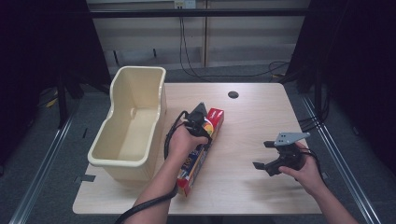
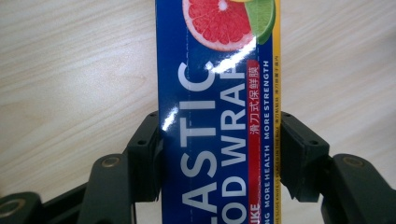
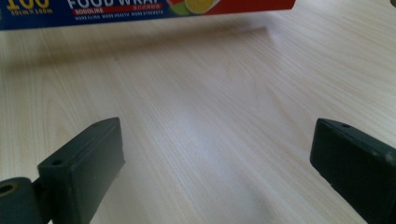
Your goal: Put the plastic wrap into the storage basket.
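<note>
A long blue, red and yellow plastic food wrap box point(image 1: 200, 154) lies lengthwise near the table's middle, its far end lifted slightly. My left gripper point(image 1: 201, 122) is shut on its sides; in the left gripper view both black pads point(image 2: 147, 154) press against the box point(image 2: 217, 121), with the wood grain beneath. My right gripper point(image 1: 266, 156) hovers over the table at the right, open, with nothing between its jaws. In the right gripper view the box point(image 3: 140, 9) runs along the top edge, above its shadow on the wood.
A cream plastic bin point(image 1: 133, 123) stands empty at the table's left, right beside the box. A round cable hole point(image 1: 233, 94) sits near the far edge. Cables hang behind the table point(image 1: 252, 116).
</note>
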